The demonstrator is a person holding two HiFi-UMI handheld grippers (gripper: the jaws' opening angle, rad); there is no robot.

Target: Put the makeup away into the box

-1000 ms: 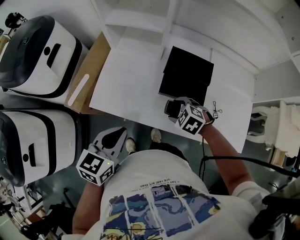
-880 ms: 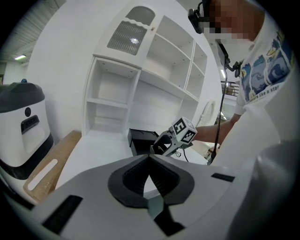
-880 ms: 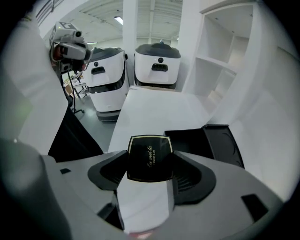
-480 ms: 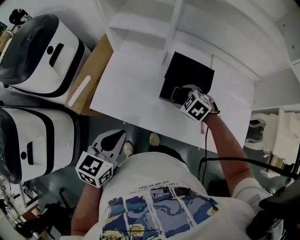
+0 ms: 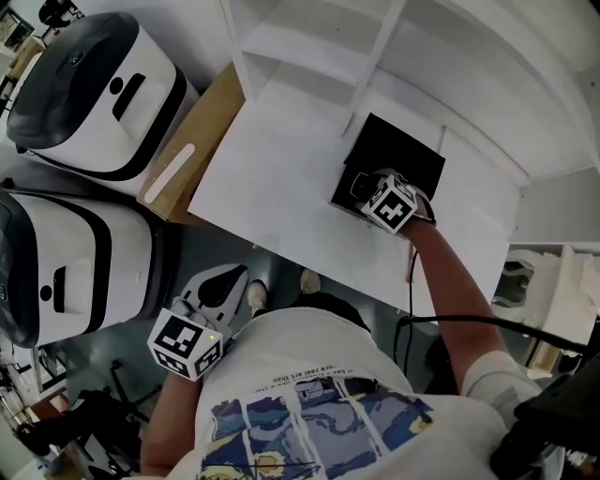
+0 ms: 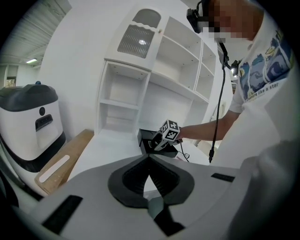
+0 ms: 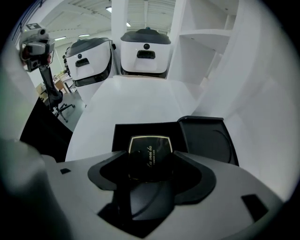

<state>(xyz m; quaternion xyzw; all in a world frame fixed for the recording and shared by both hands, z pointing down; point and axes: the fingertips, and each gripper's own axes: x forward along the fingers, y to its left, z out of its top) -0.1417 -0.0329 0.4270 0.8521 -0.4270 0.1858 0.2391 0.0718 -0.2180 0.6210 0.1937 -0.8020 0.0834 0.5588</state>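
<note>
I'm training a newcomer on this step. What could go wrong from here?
The right claw holds the compact over the open box; released off-centre, it may land askew rather than seat. The left claw hangs shut away from the table, so a nudge could slide the box.

I get bright, even light from ceiling strip lamps (image 7: 110, 8). The white table (image 5: 281, 187) washes out almost flat, with only soft shadows. The black box (image 5: 403, 150) is a dark patch without detail. A gold edge glints on the makeup compact (image 7: 149, 150). Both gripper views bow straight lines, darken at the corners and blur up close.
</note>
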